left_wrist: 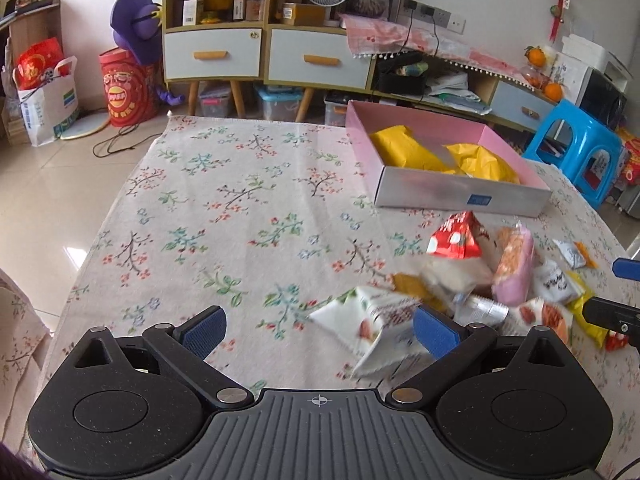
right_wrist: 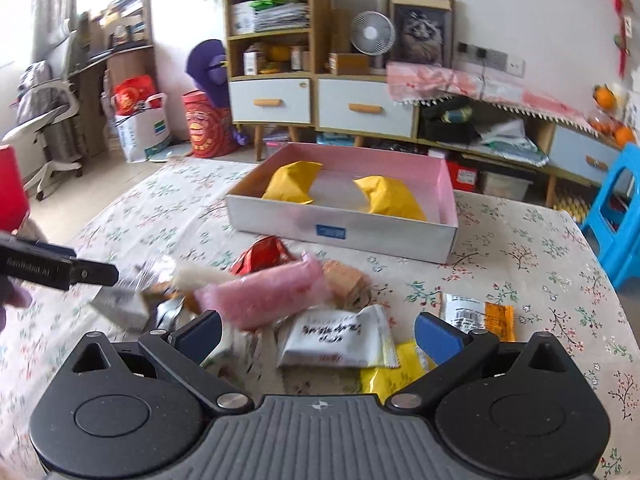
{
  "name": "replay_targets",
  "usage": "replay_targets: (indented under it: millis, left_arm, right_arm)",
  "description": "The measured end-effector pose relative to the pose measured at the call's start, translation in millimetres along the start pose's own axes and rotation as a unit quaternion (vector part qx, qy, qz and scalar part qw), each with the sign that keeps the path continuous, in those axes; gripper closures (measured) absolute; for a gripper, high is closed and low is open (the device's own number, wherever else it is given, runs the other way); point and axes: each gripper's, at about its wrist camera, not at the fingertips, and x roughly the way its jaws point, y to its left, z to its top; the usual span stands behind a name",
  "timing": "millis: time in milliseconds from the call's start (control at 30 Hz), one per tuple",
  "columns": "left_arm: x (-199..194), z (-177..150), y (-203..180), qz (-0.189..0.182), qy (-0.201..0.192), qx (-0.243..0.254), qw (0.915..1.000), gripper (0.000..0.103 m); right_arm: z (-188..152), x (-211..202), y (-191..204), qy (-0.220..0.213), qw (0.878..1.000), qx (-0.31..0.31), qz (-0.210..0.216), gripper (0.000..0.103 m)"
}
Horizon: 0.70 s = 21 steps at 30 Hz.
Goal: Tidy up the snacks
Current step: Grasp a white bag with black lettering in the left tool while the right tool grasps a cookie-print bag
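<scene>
A pink-lined box (left_wrist: pixel 460 196) (right_wrist: pixel 344 230) sits on the floral tablecloth and holds two yellow packets (left_wrist: pixel 404 148) (right_wrist: pixel 294 182). A heap of loose snacks lies in front of it: a red packet (left_wrist: pixel 456 238) (right_wrist: pixel 264 256), a pink packet (left_wrist: pixel 514 264) (right_wrist: pixel 264 296) and a white packet with black writing (right_wrist: pixel 336 336). My left gripper (left_wrist: pixel 320 330) is open, its right finger beside a white nut packet (left_wrist: pixel 368 320). My right gripper (right_wrist: pixel 320 334) is open over the white packet with black writing. The left gripper's fingers (right_wrist: pixel 92 272) show at the left of the right wrist view.
Cabinets with drawers (left_wrist: pixel 264 56) and a low shelf stand behind the table. A blue stool (left_wrist: pixel 580 148) (right_wrist: pixel 624 216) stands at the right. Red bags and a purple toy (left_wrist: pixel 136 28) are on the floor at the far left. The table's left edge (left_wrist: pixel 120 188) drops to tiled floor.
</scene>
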Motion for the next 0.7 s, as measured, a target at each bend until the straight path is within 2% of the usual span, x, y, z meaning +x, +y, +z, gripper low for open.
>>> replay_targets:
  millis: [233, 433, 567, 700]
  left_arm:
    - [-3, -20, 3, -0.027, -0.017, 0.020, 0.9993, 0.002]
    - [-3, -26, -18, -0.055, -0.025, 0.079, 0.9950, 0.002]
    - [3, -32, -35, -0.050, -0.034, 0.139, 0.9884, 0.002]
    - [11, -34, -42, -0.040, -0.045, 0.172, 0.9833, 0.002]
  right_arm:
    - [-17, -2, 13, 0.008, 0.998, -0.053, 0.018, 0.010]
    - [-25, -1, 34, 0.001, 0.993, -0.112, 0.029, 0.010]
    - [-28, 3, 47, 0.005, 0.987, -0.152, 0.043, 0.010]
    - [-32, 7, 58, 0.013, 0.983, -0.175, 0.053, 0.010]
